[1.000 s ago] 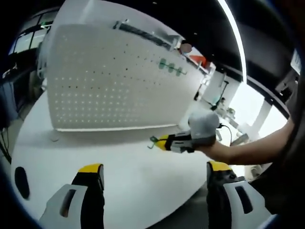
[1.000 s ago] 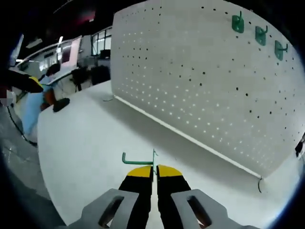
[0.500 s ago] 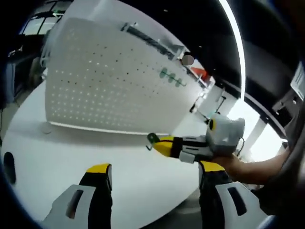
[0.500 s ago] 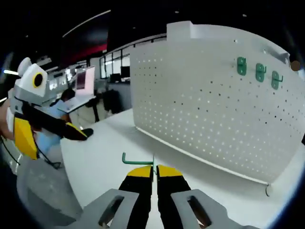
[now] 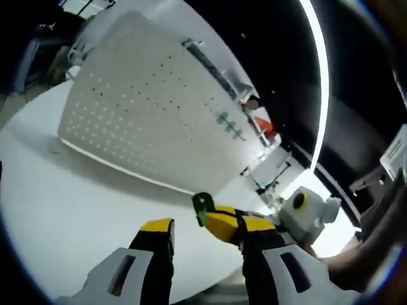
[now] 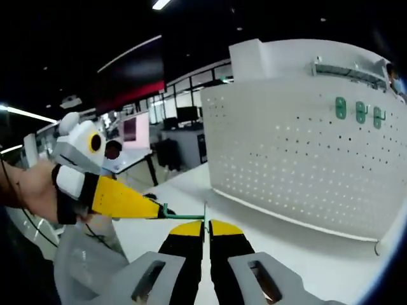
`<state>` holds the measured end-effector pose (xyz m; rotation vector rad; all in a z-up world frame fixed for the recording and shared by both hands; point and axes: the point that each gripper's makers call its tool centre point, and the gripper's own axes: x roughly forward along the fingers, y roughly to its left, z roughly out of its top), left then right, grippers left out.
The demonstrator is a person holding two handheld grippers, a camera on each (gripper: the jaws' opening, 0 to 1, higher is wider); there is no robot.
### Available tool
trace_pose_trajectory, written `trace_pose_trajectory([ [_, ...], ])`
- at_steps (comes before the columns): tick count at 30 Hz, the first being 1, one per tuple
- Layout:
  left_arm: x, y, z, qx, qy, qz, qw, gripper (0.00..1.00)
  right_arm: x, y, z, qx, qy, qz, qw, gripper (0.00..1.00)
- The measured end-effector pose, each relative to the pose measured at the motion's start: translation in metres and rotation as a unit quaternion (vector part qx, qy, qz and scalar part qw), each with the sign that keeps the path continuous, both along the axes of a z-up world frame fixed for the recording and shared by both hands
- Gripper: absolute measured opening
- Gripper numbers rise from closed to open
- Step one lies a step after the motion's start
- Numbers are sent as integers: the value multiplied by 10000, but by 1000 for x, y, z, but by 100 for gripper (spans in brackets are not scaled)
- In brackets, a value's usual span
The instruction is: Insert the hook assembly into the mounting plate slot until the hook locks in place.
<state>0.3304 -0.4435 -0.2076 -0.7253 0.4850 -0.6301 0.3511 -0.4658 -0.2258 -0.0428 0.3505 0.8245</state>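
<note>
**Green hook pinched in the right gripper, pegboard well beyond**

Nearest to us in the right gripper view, the right gripper [image 6: 206, 225] has its two yellow-tipped jaws pressed together, clenched on the thin green hook [image 6: 184, 215]. The hook runs sideways from the jaw tips toward the left of that view, ending in a short upturned bend. Just at that bent end we see the yellow tip of the left gripper [image 6: 127, 200], reaching in from the left with a person's hand [image 6: 28, 190] behind it; we cannot tell whether it touches the hook.

In the left gripper view, the left gripper [image 5: 203, 230] has its jaws parted, holding nothing between them. The right gripper [image 5: 226, 223] comes in from the right, overlapping the left gripper's right-hand jaw, and the green hook [image 5: 201, 204] shows as a small dark green piece at its tip, above the white table [image 5: 76, 203].

Further off, the white pegboard mounting plate [image 6: 305, 171] stands upright on the table [image 6: 299, 254], well apart from the hook. Three green hooks [image 6: 359, 112] already hang in a row near its upper right corner; in the left gripper view we find the same plate [image 5: 140, 121] with those hooks [image 5: 230, 126] at its far end.

Beyond the board lie desks and monitors [image 6: 178, 121] of an office.
</note>
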Motion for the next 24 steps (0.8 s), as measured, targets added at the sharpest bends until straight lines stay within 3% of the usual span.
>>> trace_pose_trajectory([
  [11, -1, 2, -5, 163, -39, 8, 9999, 31, -6, 9, 6, 242, 82, 97, 9996, 1],
  [16, 0, 3, -6, 312, -114, -38, 9994, 19, -7, 12, 10, 360, 78, 117, 9993, 1],
  [24, 3, 5, -6, 123, -30, 5, 9999, 15, -10, 13, 13, 398, 32, 168, 9991, 1],
])
